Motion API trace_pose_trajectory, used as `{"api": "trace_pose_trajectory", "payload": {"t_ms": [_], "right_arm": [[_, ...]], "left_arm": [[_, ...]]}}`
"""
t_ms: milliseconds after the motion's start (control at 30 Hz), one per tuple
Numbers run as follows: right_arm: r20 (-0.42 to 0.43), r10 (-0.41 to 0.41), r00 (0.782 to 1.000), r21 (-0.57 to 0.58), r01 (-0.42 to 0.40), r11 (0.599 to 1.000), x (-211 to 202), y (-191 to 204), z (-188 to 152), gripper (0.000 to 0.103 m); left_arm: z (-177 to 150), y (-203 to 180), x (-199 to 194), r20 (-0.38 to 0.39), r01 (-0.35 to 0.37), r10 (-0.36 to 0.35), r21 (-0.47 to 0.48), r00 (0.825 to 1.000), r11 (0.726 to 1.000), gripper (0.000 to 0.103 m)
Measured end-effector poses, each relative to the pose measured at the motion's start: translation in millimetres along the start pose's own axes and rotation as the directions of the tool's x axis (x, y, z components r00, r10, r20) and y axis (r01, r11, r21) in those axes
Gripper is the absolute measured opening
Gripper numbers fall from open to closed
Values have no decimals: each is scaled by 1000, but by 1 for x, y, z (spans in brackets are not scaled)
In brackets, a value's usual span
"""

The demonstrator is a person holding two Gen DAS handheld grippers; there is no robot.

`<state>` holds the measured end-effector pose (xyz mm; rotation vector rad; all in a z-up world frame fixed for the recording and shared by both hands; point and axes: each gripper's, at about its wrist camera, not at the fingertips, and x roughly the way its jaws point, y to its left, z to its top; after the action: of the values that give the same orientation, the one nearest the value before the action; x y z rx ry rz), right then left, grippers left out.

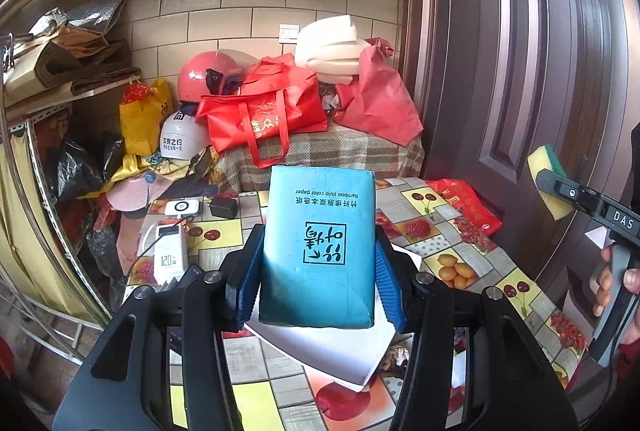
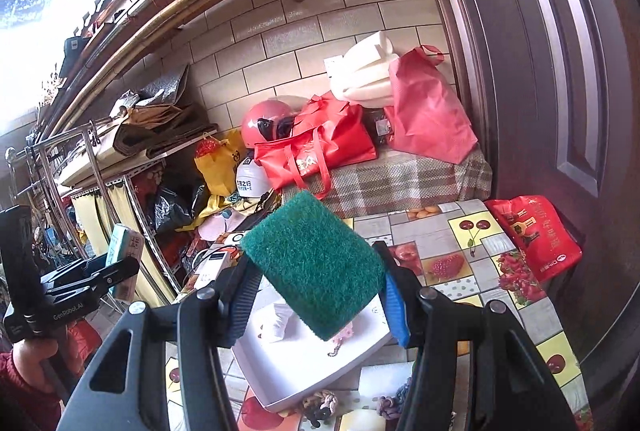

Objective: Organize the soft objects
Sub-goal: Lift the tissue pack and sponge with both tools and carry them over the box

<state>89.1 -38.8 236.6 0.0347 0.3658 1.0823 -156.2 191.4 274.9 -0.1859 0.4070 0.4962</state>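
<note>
**Tissue pack and sponge both lifted clear over the white tray**

The left hand-held gripper (image 1: 316, 279) is closed partway on a blue tissue pack (image 1: 320, 243), its blue pads pressing the pack's two long sides near the lower end, at the centre of the left wrist view. The pack looks light and squashy under a slick plastic wrap; a hold across the middle of its sides should keep it from sliding or tipping.

The right hand-held gripper (image 2: 316, 303) clamps a green-faced scouring sponge (image 2: 316, 263) by its edges, mid-frame in the right wrist view. The sponge is likely very light, springy and rough, so it grips easily but deforms.

Both hang above the fruit-patterned surface (image 1: 460, 231). Below them lies a shallow white tray (image 2: 320, 363) with a small white item inside. Knotted rope toys (image 2: 320, 403) sit at its near edge, a power bank (image 1: 168, 251) at centre left, a red bag (image 2: 536, 235) at right. The two grippers are near each other, so crowding seems the main risk.
</note>
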Motion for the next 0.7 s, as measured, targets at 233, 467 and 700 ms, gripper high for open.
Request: {"api": "trace_pose_trajectory", "payload": {"t_ms": [233,467,700], "right_arm": [[-18,4,1000,9,-4,1000,4,0,-2,55],[-31,8,999,5,-8,1000,10,2,-2,55],[-48,8,999,5,-8,1000,19,2,-4,55]], "left_arm": [[-3,-2,6,-16,6,-6,0,1000,1000,50],[-5,-4,11,-26,9,-9,-1,1000,1000,50],[-4,3,19,-27,-2,2,-21,1000,1000,50]]}}
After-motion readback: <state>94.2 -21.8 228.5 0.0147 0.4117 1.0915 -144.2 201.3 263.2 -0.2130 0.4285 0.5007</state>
